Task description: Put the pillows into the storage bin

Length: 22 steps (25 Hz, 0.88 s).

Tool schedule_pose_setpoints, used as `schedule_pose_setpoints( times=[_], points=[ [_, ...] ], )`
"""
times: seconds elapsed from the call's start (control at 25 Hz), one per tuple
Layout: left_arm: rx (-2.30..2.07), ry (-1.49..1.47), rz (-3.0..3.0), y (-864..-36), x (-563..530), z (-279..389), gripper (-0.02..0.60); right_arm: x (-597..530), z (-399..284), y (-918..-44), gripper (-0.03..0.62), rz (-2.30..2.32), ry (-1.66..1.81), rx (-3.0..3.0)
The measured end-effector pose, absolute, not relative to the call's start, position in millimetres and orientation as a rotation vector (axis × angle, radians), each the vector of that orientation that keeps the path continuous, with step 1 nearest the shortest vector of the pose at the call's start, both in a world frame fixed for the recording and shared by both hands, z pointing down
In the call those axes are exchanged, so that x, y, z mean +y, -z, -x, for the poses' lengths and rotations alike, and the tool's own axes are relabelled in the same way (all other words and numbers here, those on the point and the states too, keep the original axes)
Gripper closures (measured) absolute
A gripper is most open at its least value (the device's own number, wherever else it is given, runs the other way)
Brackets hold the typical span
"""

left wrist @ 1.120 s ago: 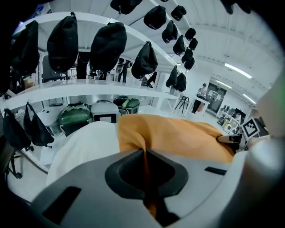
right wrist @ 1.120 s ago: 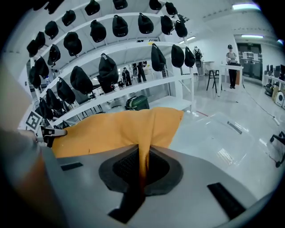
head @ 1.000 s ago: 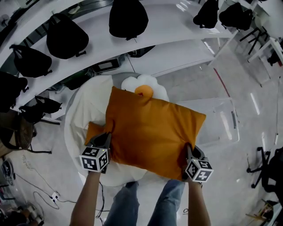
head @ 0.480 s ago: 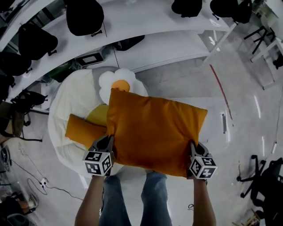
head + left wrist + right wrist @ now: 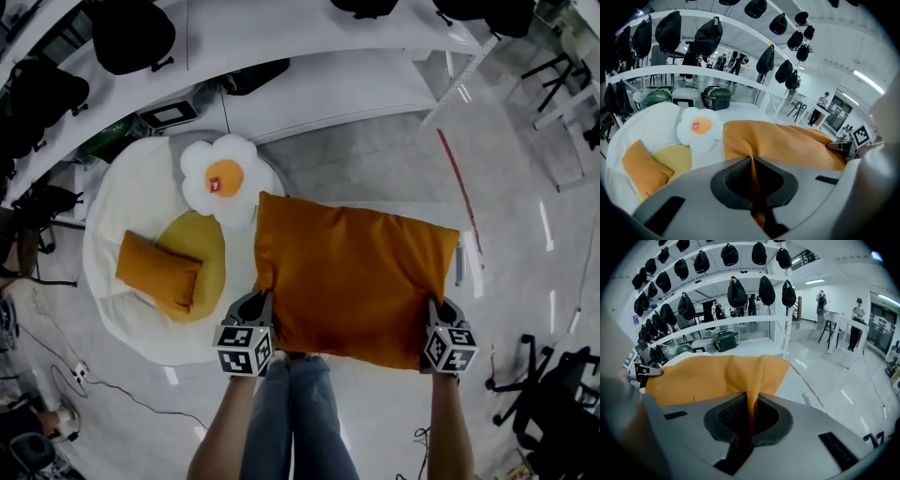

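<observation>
1. Left: a small orange pillow, a yellow pillow and an egg-shaped pillow lie on a white cushion.
2. The left hand-held gripper clamps the near left corner of the large orange pillow.
3. That pillow hides most of the clear storage bin.
4. The right hand-held gripper clamps its near right corner.

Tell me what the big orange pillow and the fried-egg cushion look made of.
Big orange pillow: matte woven-looking fabric, likely soft-filled; it creases at its near corners. Fried-egg cushion: probably plush, matte white with orange centre; puffy lobed edge, texture too small to confirm.
</observation>
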<state>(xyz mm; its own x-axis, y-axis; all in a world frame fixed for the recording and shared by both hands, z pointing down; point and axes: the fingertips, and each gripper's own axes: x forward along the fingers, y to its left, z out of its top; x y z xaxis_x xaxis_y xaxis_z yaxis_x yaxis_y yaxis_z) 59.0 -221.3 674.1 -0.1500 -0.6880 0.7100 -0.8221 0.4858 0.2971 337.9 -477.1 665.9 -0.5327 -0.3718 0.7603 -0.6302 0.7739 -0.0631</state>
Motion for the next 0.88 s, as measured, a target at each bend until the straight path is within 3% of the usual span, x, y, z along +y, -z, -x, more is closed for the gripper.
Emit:
schedule_pose_setpoints(
  times=[0.56, 0.88],
  points=[
    [-1.816, -0.203, -1.255, -760, -315, -155, 0.554, -593, -400, -736, 0.565, -0.747, -0.155, -2.066],
    [-1.766, -0.299, -1.289, -828, -332, -162, 0.554, -618, -392, -806, 0.558, -0.723, -0.086, -2.022]
  ],
)
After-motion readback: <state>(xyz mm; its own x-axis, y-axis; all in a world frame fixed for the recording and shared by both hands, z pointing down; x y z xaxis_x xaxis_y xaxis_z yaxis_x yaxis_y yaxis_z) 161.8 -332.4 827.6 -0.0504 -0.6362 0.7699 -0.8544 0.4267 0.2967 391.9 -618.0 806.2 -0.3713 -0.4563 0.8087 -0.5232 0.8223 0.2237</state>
